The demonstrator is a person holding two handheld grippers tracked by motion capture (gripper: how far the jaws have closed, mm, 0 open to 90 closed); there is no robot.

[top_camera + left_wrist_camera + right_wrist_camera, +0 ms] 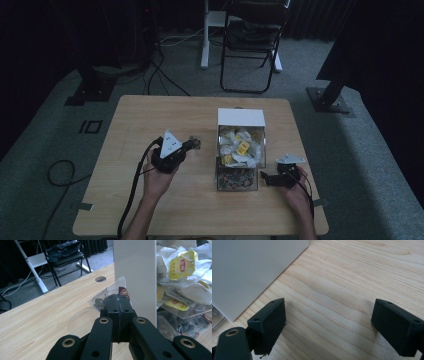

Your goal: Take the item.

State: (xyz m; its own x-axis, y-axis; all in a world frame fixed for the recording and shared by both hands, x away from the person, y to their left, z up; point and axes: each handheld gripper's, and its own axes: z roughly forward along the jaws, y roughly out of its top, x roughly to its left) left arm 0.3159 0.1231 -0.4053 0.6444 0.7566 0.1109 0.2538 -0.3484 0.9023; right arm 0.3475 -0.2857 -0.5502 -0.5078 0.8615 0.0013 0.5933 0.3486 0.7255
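While the left gripper [192,144] has its black jaws pressed together on the edge of a small clear plastic sachet with dark contents and a maroon label [108,296], the relation that matters is where that sachet sits against the clear two-tier organiser box with the white lid [240,118]. In the high view the sachet [196,144] hangs at the gripper's tip just above the pale wooden table [150,115], and the box lies at about three o'clock from it, near but not touching. The lower tier [236,178], full of similar dark sachets, is nearer the person, at roughly four o'clock from the jaws; the upper tier holds white and yellow tea bags [241,147]. In the left gripper view the box's white side wall [136,277] stands just behind the pinched sachet — judged from that, any move toward the dark pile would have to go around or over this wall. The sachet's long axis seems to run across the jaws, though I cannot be sure.

The right gripper [265,179] is spread wide, holding nothing, low over bare wood at the box's right side; it is the nearer of the two to the lower tier.

Much of the sachet is hidden behind the jaws, its label print is too small to read, and the dim room blurs the lower tier's contents — the box's opening side is hard to make out.
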